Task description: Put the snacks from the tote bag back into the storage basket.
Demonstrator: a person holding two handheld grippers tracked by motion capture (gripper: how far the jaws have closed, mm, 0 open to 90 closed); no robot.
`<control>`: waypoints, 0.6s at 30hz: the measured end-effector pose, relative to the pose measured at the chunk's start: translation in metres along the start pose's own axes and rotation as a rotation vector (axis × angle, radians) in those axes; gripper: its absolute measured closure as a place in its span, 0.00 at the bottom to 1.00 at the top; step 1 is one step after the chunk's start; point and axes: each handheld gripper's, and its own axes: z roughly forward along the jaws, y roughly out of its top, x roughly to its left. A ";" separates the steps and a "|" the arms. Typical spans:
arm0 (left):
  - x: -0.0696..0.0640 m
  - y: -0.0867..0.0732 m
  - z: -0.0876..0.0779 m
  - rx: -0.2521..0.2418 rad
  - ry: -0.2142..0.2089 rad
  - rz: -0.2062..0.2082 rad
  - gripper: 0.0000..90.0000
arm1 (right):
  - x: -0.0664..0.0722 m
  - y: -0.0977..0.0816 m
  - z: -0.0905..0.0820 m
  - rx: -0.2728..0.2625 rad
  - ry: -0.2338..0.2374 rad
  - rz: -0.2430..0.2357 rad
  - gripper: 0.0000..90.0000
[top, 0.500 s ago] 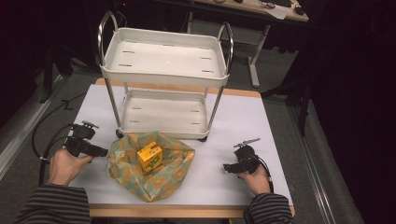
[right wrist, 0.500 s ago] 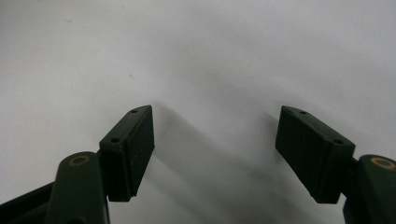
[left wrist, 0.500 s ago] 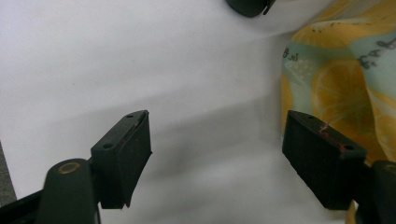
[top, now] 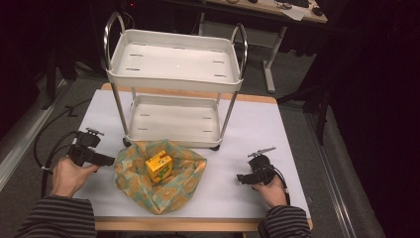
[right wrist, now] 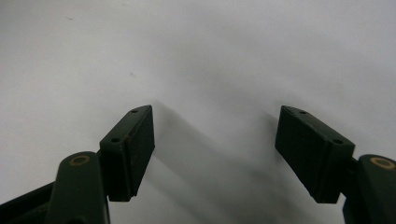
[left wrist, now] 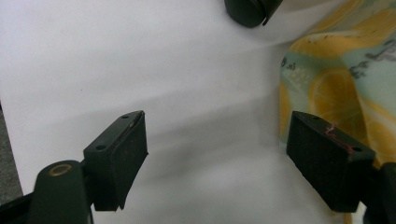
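A lemon-patterned cloth (top: 161, 181) lies spread on the white table (top: 257, 129), with a small yellow carton (top: 159, 166) standing on its middle. My left gripper (top: 106, 159) rests at the cloth's left edge, jaws wide open and empty. In the left gripper view the cloth (left wrist: 345, 88) lies just beyond the right jaw of that gripper (left wrist: 217, 154). Over at the right, my right gripper (top: 242, 178) lies on bare table, a short way from the cloth. In the right gripper view, its gripper (right wrist: 215, 144) stands open over plain white tabletop.
A white two-shelf cart (top: 174, 67) with chrome legs stands on the table behind the cloth; one black caster (left wrist: 250, 10) is in the left gripper view. The table's wooden front edge (top: 198, 225) is near my forearms. A cable (top: 47, 148) loops off the left side.
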 end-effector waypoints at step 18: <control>-0.005 0.001 -0.009 -0.059 -0.032 0.031 0.22 | 0.006 -0.002 0.002 0.006 -0.014 -0.056 0.26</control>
